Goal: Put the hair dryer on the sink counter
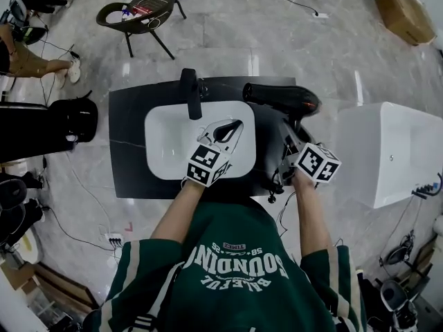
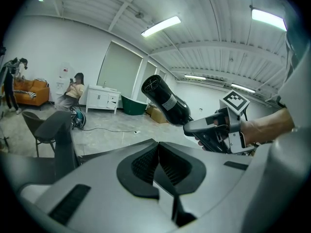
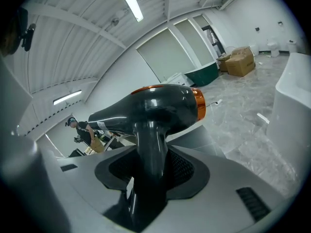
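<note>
A black hair dryer (image 1: 280,97) with an orange ring hangs above the right end of the black sink counter (image 1: 128,116), nozzle pointing left. My right gripper (image 1: 291,141) is shut on its handle, which fills the jaws in the right gripper view, dryer (image 3: 150,108) above the right gripper (image 3: 148,171). My left gripper (image 1: 227,130) hovers over the white basin (image 1: 163,147), shut with nothing in it. The left gripper view shows the left gripper (image 2: 158,166), with the dryer (image 2: 165,101) and the right gripper (image 2: 214,130) beyond. A black faucet (image 1: 189,92) stands behind the basin.
A white tub-like unit (image 1: 394,151) stands right of the counter. A black bag (image 1: 73,120) sits at the left and a chair (image 1: 142,12) beyond the counter. Cardboard boxes (image 1: 401,9) lie far right. A seated person (image 1: 28,57) is at the far left. Cables cross the floor.
</note>
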`<state>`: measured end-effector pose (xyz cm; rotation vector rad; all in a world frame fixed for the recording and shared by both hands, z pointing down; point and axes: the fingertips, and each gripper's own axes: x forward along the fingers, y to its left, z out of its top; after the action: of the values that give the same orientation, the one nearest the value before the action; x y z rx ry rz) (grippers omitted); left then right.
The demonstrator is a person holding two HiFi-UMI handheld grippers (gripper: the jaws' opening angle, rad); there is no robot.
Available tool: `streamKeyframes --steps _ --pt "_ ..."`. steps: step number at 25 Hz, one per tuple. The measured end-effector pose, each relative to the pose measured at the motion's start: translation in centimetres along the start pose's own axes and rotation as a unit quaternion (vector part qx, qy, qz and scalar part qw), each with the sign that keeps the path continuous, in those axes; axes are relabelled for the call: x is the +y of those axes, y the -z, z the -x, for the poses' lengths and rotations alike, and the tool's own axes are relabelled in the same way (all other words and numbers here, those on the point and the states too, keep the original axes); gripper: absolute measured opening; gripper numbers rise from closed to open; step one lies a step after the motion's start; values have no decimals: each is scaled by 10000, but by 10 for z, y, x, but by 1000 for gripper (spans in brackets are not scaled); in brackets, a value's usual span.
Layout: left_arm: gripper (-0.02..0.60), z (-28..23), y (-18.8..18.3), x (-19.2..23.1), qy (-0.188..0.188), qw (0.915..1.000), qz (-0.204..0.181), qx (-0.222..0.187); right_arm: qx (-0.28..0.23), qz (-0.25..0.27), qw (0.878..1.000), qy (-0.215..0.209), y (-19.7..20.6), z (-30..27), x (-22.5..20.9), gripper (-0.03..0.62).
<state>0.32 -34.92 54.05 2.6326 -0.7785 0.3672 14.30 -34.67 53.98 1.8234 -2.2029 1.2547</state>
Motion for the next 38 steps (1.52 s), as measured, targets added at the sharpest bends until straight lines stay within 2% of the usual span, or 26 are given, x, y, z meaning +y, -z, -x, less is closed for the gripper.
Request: streamKeyframes --steps 18,29,38 --pt "12 -11 14 16 -53 9996 202 187 480 217 9980 344 22 -51 -32 204" --pt "12 -13 23 26 -138 9989 340 282 751 581 9939 569 29 -79 -47 204" --pt "12 -10 29 38 -224 9982 441 348 990 597 9904 755 41 -106 -58 204"
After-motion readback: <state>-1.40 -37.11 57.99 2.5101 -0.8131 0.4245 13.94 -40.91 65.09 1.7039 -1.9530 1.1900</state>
